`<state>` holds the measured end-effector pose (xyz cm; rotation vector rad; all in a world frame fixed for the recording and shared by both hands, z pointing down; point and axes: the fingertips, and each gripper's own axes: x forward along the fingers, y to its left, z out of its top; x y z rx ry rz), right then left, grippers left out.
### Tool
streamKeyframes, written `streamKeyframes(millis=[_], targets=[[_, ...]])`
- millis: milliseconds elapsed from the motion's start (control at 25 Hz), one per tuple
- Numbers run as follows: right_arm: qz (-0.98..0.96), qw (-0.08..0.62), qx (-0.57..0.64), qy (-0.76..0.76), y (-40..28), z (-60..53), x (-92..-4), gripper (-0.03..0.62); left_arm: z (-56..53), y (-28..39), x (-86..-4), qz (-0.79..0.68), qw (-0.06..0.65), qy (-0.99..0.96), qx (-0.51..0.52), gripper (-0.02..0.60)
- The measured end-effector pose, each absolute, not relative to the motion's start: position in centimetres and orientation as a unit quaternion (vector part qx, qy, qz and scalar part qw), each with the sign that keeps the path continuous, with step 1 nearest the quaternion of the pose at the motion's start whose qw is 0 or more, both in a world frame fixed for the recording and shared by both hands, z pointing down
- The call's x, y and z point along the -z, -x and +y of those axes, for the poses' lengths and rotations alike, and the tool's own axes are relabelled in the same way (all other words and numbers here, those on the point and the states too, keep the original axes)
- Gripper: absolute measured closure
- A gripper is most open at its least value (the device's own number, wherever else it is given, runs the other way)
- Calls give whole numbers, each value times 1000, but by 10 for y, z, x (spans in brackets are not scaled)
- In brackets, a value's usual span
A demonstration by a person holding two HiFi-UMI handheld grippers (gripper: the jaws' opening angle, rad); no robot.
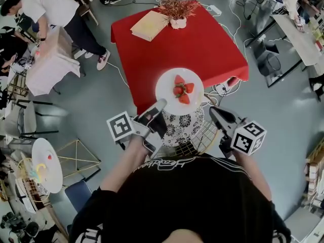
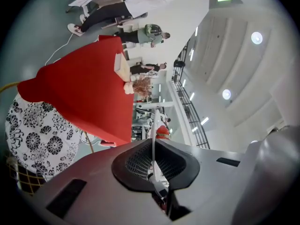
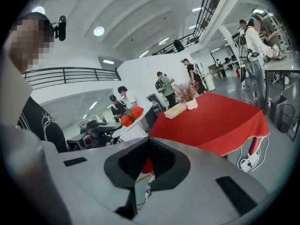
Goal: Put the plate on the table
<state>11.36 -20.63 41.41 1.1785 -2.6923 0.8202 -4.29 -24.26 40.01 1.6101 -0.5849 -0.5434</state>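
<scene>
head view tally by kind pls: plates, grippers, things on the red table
Plates: 2 (held plate, far-left plate)
Grippers: 2 (left gripper, right gripper)
Things on red table: 2 (tan box, potted plant)
Total: 6

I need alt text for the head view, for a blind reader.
Seen from above, the left gripper holds a white plate of strawberries by its rim, near the front edge of the red table. The right gripper, jaws shut, is empty beside it.

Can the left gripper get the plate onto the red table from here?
Probably yes. The left gripper holds the plate at the red table's bare near edge; the plant and tan packet sit at the far side. Only the patterned chair stands below.
</scene>
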Motion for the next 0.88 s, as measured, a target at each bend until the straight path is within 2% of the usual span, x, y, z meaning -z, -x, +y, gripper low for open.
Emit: streamKeyframes(millis=[400,680,880], targets=[[-874,14,-319,-366,-129,-251,-433,586,-293,27,-371,-265,587,-729,234,565],[-871,13,-330,-365,-130,-275,-449,586,-340,21,-346,-264,546,-761,232,565],[-871,30,-328,-364,-131,-284,-458,586,-366,11,-334,-248,546,-761,246,565]])
